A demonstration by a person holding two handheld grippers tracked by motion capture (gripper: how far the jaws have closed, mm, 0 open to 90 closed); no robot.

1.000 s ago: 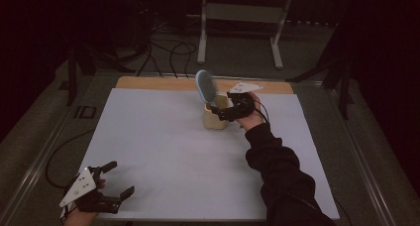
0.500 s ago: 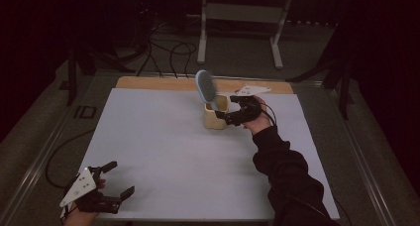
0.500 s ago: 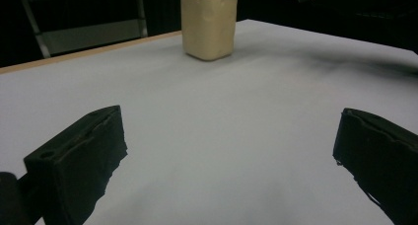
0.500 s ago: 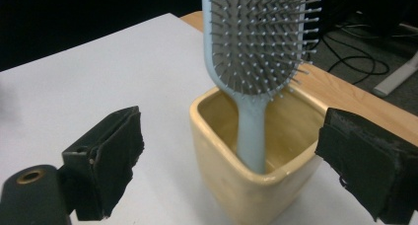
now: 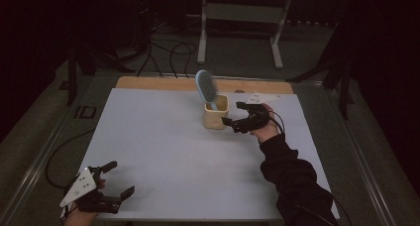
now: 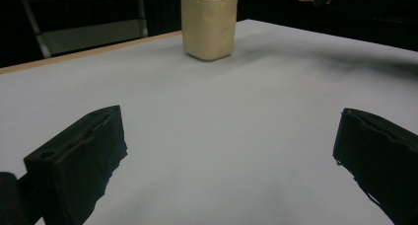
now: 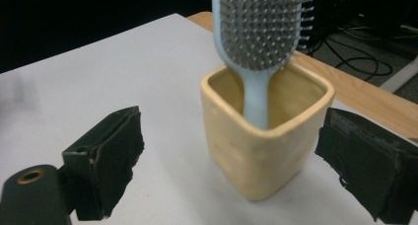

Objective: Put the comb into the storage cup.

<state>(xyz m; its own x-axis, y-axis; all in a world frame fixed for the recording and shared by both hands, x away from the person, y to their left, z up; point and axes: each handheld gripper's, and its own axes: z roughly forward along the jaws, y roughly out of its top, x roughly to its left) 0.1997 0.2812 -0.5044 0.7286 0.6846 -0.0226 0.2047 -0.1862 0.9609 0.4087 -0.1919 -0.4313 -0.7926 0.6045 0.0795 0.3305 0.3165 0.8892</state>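
A pale yellow square cup (image 5: 216, 118) stands at the back middle of the white table top (image 5: 163, 146). A light blue hairbrush (image 5: 205, 88) stands in it handle down, bristle head sticking up and leaning left. My right gripper (image 5: 233, 113) is open just right of the cup, its jaws apart from the cup. In the right gripper view the cup (image 7: 266, 161) and brush (image 7: 261, 27) sit close ahead of that gripper (image 7: 231, 138). My left gripper (image 5: 121, 177) rests open at the front left corner. In its own view the gripper (image 6: 231, 131) holds nothing, with the cup (image 6: 209, 22) far off.
A wooden strip (image 5: 148, 82) runs along the table's back edge. Beyond it stand a metal frame (image 5: 242, 18) and loose cables (image 5: 168, 52) on the floor. A dark sleeve (image 5: 292, 181) lies over the right front of the table.
My right gripper has drawn back a little from the cup, to the right and toward the person. The brush stays in the cup. The left gripper has not moved.
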